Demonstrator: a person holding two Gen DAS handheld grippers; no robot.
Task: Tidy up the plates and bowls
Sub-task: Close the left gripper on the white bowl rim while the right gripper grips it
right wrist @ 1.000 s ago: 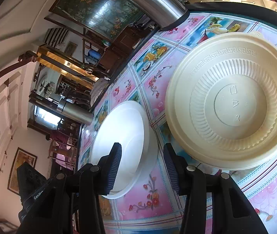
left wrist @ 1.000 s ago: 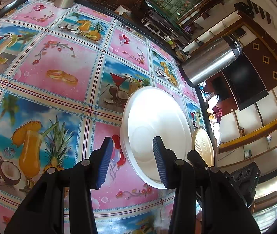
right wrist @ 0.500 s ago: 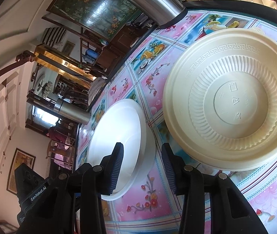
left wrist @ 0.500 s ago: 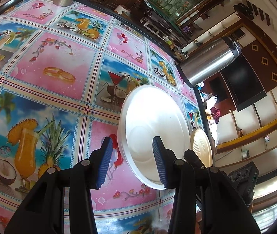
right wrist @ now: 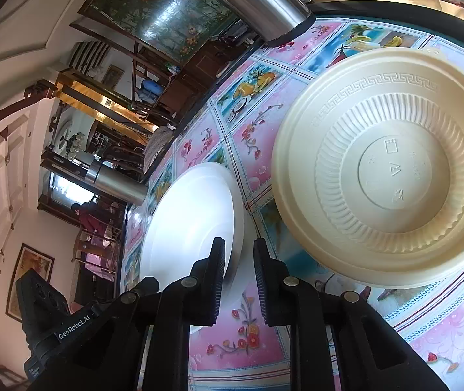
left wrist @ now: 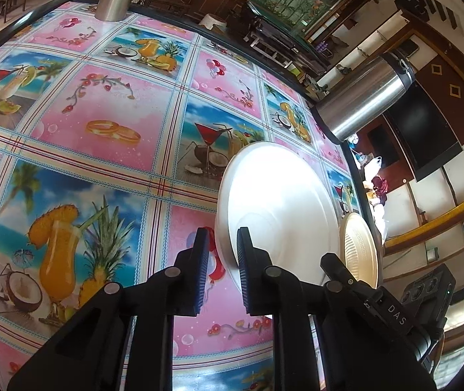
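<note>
**Inspector:** State the grips.

**Assistant:** The left gripper [left wrist: 220, 268] is clamped as tight as it goes on the near rim of the round white plastic plate [left wrist: 280, 208], which lies on the pink-and-blue picture-print tablecloth [left wrist: 101, 150]. The right gripper [right wrist: 238, 277] is closing over the opposite rim of that plate [right wrist: 192, 218]; I cannot tell whether its pads press yet.

**Inspector:** Surroundings?

**Assistant:** The cream ribbed plastic bowl [right wrist: 391, 169] sits upside down at two o'clock from the right gripper, just beside the plate. A steel vacuum flask [left wrist: 365, 97] stands at one o'clock in the left view, near the table edge.

**Inspector:** Risks?

**Assistant:** In my judgement, thin rims may flex and slip under an uneven lift. A tilted plate could knock the bowl or swing towards the flask.
</note>
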